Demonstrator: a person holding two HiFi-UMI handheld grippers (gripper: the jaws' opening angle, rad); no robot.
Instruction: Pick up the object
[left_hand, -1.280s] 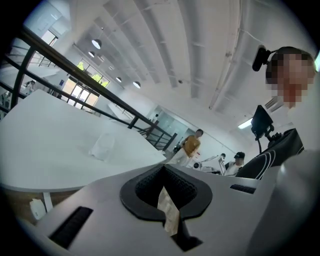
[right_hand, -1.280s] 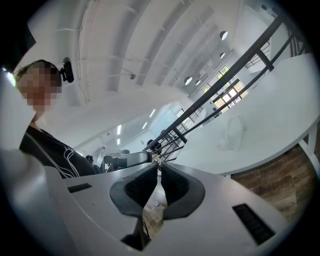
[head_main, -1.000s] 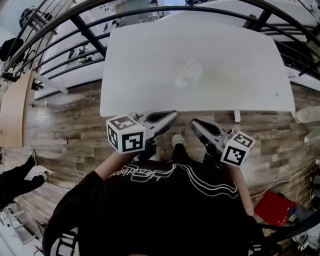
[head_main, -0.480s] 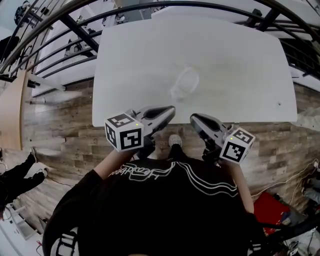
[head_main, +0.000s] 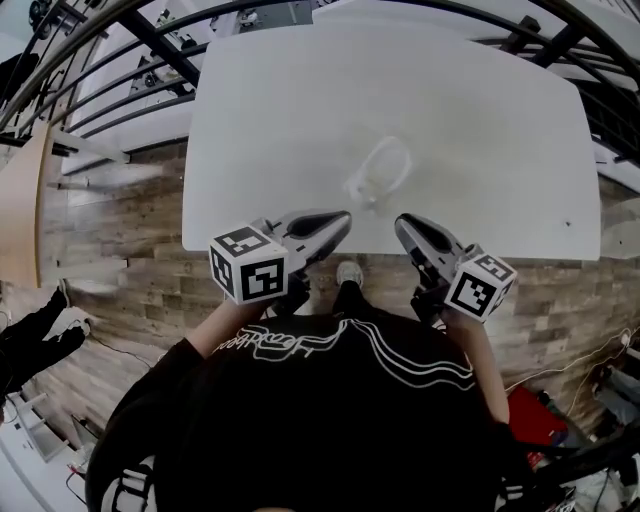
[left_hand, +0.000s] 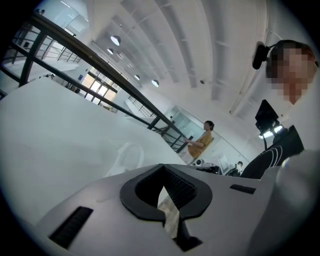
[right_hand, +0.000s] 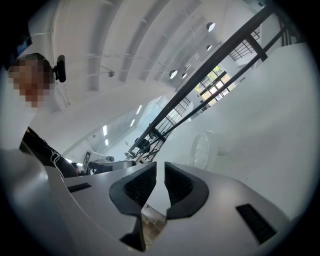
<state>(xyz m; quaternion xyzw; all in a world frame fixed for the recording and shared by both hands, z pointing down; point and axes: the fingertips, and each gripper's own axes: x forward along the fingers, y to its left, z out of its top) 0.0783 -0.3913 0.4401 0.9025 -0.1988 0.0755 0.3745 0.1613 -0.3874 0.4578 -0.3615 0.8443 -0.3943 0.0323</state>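
A clear plastic cup (head_main: 380, 170) lies on its side on the white table (head_main: 290, 110), a little in from the near edge. It also shows faintly in the left gripper view (left_hand: 127, 157) and in the right gripper view (right_hand: 200, 149). My left gripper (head_main: 345, 218) reaches the table's near edge, left of and short of the cup, jaws shut and empty (left_hand: 161, 166). My right gripper (head_main: 402, 222) sits at the same edge just right of it, jaws shut with nothing between them (right_hand: 164, 167). Neither touches the cup.
Wood-plank floor (head_main: 130, 260) surrounds the table. Black railing bars (head_main: 150, 40) run along the far and left sides. A red object (head_main: 545, 415) lies on the floor at the lower right. A person in a yellow top (left_hand: 202, 142) stands far off.
Both grippers have moved forward to the table's near edge, and the cup now lies closer to their tips. The jaws look the same throughout.
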